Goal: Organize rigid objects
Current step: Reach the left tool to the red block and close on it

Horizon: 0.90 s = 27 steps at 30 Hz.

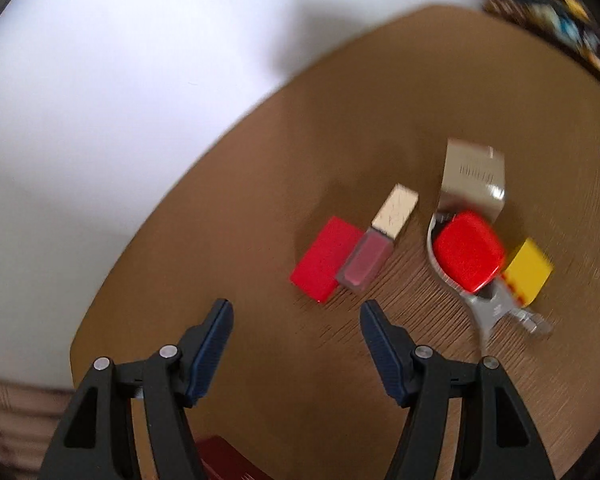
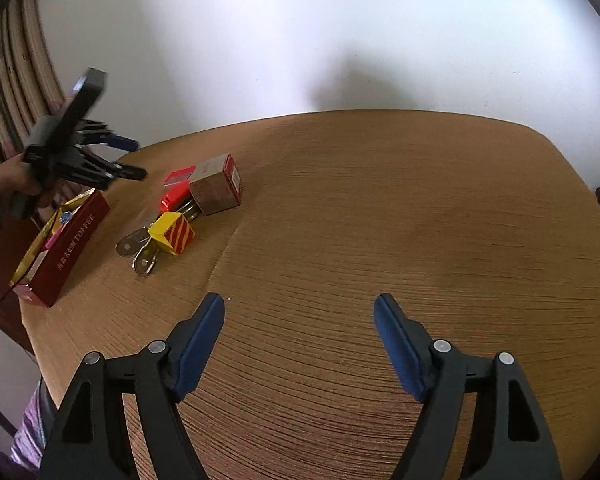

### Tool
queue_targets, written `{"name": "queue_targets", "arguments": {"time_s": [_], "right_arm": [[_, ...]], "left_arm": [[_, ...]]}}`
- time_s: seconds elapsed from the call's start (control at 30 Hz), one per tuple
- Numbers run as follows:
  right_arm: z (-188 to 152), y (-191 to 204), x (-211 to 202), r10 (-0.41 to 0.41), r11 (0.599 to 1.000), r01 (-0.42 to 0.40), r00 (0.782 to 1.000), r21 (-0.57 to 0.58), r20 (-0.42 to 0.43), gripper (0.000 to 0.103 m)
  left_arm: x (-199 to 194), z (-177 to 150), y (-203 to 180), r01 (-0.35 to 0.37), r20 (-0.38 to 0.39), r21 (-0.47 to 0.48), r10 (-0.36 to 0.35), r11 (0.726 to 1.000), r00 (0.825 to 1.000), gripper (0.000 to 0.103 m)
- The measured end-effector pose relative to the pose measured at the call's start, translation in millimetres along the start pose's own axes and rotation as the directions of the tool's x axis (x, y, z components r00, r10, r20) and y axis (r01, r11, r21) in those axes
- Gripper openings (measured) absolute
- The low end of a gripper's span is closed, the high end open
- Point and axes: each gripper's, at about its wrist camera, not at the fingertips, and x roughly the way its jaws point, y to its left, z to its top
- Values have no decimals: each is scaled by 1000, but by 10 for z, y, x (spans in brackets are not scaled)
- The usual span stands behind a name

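Note:
In the left wrist view a flat red box (image 1: pixel 326 259) lies beside a pink lip-gloss tube with a gold cap (image 1: pixel 376 240). To the right lie a red-topped silver tool (image 1: pixel 470 252), a yellow block (image 1: pixel 528 270) and a beige carton (image 1: pixel 474 176). My left gripper (image 1: pixel 296 312) is open and empty, just in front of the red box and tube. In the right wrist view the same cluster shows: carton (image 2: pixel 216 186), yellow block (image 2: pixel 172 234), silver tool handles (image 2: pixel 136 250). My right gripper (image 2: pixel 298 310) is open and empty over bare table. The left gripper (image 2: pixel 130 158) hovers above an open red toffee box (image 2: pixel 64 248).
The round wooden table (image 2: pixel 380 220) stands against a white wall. The red toffee box, with small items inside, sits at the table's left edge. A dark patterned object (image 1: pixel 560 20) is at the far right.

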Motion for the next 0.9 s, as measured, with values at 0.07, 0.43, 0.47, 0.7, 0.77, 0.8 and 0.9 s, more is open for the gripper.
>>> {"name": "queue_targets", "arguments": {"time_s": [0.07, 0.43, 0.47, 0.7, 0.77, 0.8, 0.9], "right_arm": [[-1, 3, 1, 11, 1000, -11, 1000, 2, 0, 75], [5, -368, 54, 99, 980, -94, 995, 173, -18, 82], [0, -427, 61, 109, 974, -103, 994, 200, -17, 82], [-26, -668, 115, 147, 943, -133, 989, 306, -23, 84], [-35, -667, 113, 144, 943, -131, 989, 306, -22, 84], [-35, -659, 120, 142, 944, -128, 989, 303, -27, 85], [-38, -655, 115, 146, 946, -129, 989, 299, -32, 87]], "left_arm": [[118, 22, 45, 35, -26, 24, -34, 999, 999, 68], [478, 291, 196, 197, -93, 200, -182, 960, 979, 69], [491, 323, 228, 215, -86, 210, -201, 954, 976, 69], [563, 484, 129, 269, -47, 406, -274, 873, 961, 68], [598, 530, 149, 284, -49, 409, -291, 867, 956, 68], [618, 548, 160, 292, -54, 402, -296, 868, 954, 68], [667, 517, 174, 298, -73, 407, -294, 864, 953, 68]]}}
